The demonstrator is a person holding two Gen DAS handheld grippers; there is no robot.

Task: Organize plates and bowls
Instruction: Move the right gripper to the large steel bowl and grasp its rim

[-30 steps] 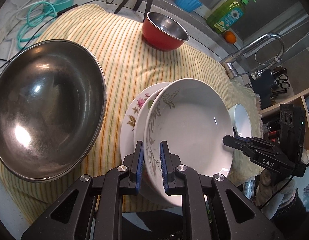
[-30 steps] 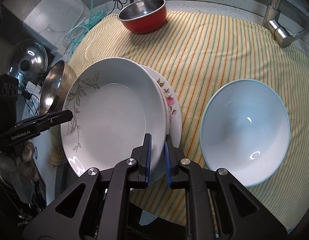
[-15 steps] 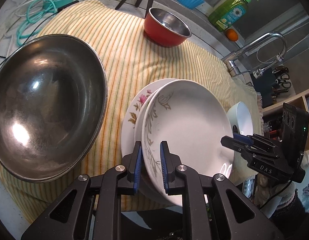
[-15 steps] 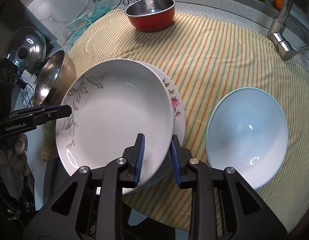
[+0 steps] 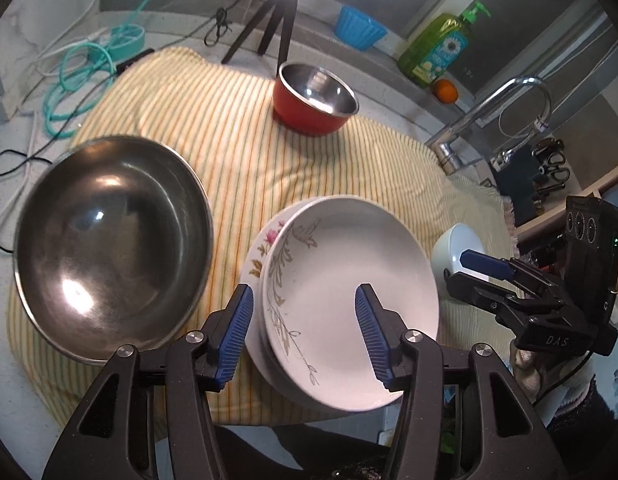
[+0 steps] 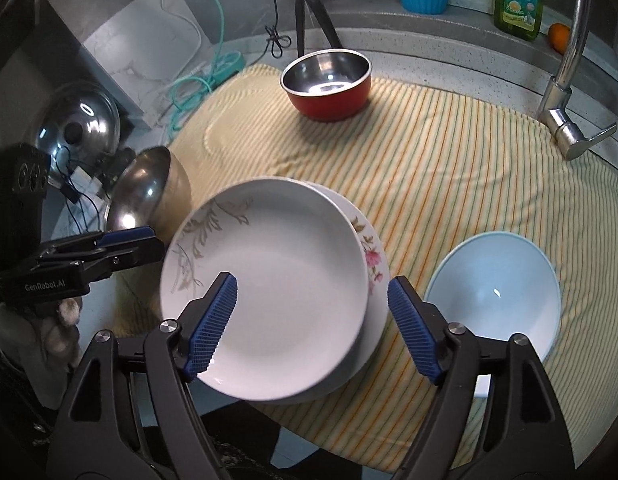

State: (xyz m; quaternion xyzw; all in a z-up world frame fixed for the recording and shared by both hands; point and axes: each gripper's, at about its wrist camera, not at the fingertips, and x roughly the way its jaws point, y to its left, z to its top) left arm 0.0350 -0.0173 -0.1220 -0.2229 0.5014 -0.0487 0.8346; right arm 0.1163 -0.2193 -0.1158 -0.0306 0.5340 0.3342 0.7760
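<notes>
Leaf-patterned plate [image 6: 269,292] sits stacked on the floral plate [image 6: 371,264], both grippers [image 5: 305,336] [image 6: 311,330] spread-fingered and empty; the pale blue bowl [image 6: 497,288], near right, looks next.

- I see a white ceramic plate with a grey-brown leaf sprig [image 6: 269,280] on a white plate with pink flowers [image 6: 371,258].
- The pale blue round bowl [image 6: 497,284] is plain.
- The small steel-lined bowl [image 6: 327,82] is red outside.
- The big steel mixing bowl [image 5: 109,240] is dull silver.
- The cloth [image 6: 449,152] has yellow, orange and green stripes.
- My gripper pads [image 5: 239,334] are ribbed blue.
</notes>
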